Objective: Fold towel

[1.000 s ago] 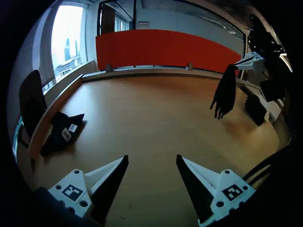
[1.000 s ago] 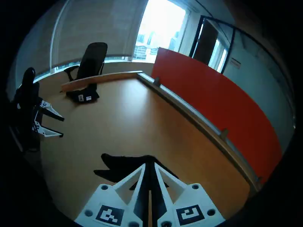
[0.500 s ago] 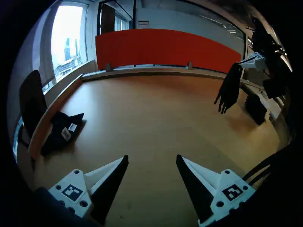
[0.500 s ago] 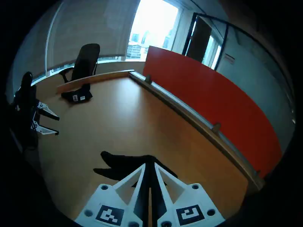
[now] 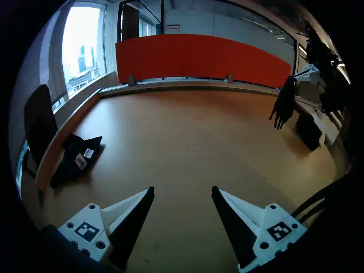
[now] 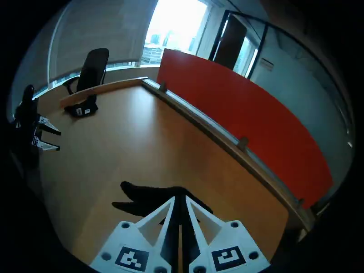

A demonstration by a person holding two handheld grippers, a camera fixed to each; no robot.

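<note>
Right gripper (image 6: 180, 200) clamped on a dark towel (image 6: 141, 198), which hangs from the closed fingers as a bunched strip clear of the wooden table (image 5: 182, 132); in the left gripper view its lower edge dangles in loose lobes at far right, near a dark stack (image 5: 309, 132). Left gripper (image 5: 182, 189) spread wide and empty, low over bare tabletop, well apart from the towel. Likely hazards: the cloth is held at a single pinch point, so it may slip free or land crumpled rather than flat. With no second corner taken, any fold begun from this hold would probably come out skewed, and the trailing end could brush the neighbouring stack. Compared with the frame one second earlier, the right gripper and towel have drifted farther toward the right of the left gripper view and appear smaller — the left gripper correspondingly sits farther off in the right gripper view. The left gripper's own outlook, including the tagged dark pile (image 5: 73, 157), is essentially unchanged.
</note>
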